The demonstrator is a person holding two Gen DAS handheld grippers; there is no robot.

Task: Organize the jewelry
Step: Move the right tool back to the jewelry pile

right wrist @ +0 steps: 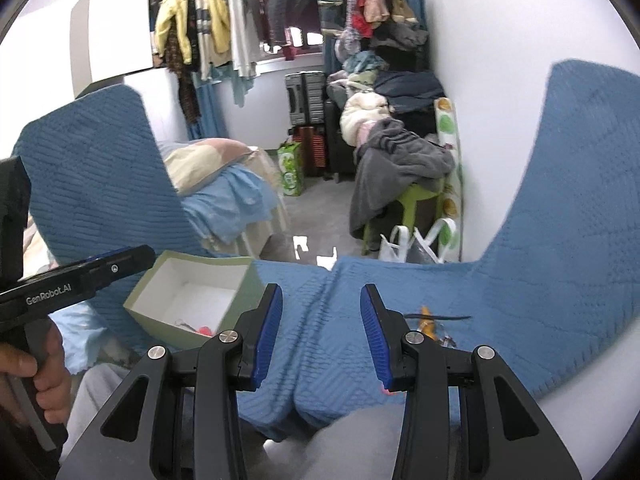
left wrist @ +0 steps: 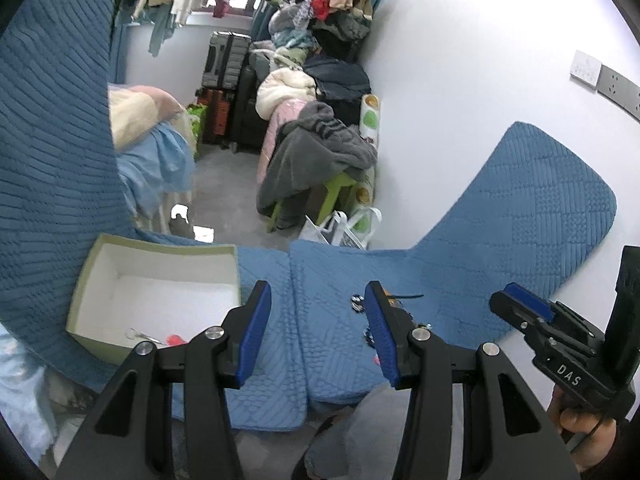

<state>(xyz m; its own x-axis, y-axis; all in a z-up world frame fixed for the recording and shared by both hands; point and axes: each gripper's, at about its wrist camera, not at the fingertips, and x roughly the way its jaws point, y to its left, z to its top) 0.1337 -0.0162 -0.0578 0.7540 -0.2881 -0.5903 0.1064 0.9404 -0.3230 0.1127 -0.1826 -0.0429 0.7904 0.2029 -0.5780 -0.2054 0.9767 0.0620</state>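
Both tools, left and right, spread and empty; green box with small jewelry pieces inside.

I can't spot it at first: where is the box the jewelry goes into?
The open green box sits on the blue quilted cover, left of both grippers in both wrist views, with a few small pieces already inside.

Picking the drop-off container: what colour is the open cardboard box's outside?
Pale green outside, white inside: open cardboard box. Clearest in the right wrist view.
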